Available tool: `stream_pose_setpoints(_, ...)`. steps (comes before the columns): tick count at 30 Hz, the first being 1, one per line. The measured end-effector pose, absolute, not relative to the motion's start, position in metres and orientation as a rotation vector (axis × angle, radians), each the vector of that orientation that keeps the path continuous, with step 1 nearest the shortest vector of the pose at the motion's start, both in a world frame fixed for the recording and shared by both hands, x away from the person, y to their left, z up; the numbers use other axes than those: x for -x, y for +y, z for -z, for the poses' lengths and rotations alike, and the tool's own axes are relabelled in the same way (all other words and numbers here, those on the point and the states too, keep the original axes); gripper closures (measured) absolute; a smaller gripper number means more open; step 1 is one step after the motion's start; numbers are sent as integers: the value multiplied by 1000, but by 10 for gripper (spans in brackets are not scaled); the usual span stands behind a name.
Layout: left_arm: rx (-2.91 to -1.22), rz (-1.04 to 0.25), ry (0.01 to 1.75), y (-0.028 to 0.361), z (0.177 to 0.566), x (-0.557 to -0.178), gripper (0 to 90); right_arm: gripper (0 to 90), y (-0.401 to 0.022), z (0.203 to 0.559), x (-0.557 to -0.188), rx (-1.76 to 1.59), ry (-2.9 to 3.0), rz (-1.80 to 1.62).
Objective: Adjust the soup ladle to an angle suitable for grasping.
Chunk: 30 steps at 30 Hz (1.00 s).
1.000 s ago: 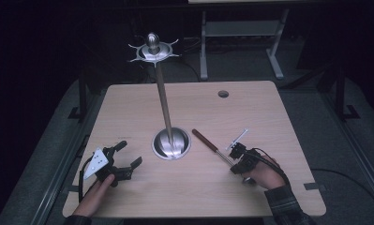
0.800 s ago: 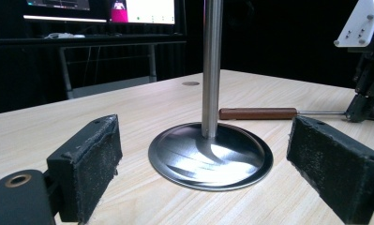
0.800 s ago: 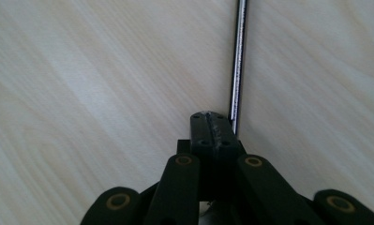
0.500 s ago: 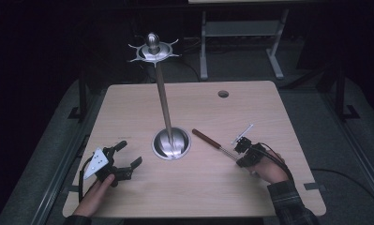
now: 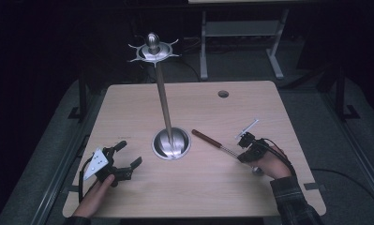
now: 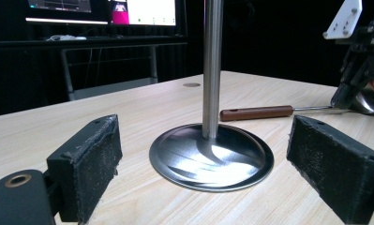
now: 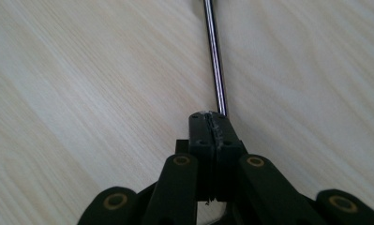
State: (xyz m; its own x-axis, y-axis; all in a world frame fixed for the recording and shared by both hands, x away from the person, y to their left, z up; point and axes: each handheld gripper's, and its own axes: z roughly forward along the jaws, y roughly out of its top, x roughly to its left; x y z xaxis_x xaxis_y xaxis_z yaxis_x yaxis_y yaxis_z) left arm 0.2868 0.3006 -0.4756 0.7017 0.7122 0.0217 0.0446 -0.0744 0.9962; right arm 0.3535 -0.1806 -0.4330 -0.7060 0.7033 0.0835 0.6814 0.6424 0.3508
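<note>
With our right gripper pinched on its steel shaft, the ladle has swung nearer the stand, ready for hanging, while our left gripper waits wide open.

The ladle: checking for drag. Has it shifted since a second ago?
Yes. The ladle, clamped in the right tongs, slid rightward, its wooden handle now farther from the stand's base.

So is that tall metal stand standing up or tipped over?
Upright: the stand has its round base flat on the table, pole rising straight.
</note>
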Motion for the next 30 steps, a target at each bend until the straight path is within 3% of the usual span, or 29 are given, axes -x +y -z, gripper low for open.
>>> stream_pose_setpoints(17,-1560,-614,643,300,476,-286,97,737,-171,416,-362,-1136,2737,-690)
stream_pose_setpoints(30,-1559,-613,639,300,476,-286,97,607,-144,407,-391,-1051,2768,-719)
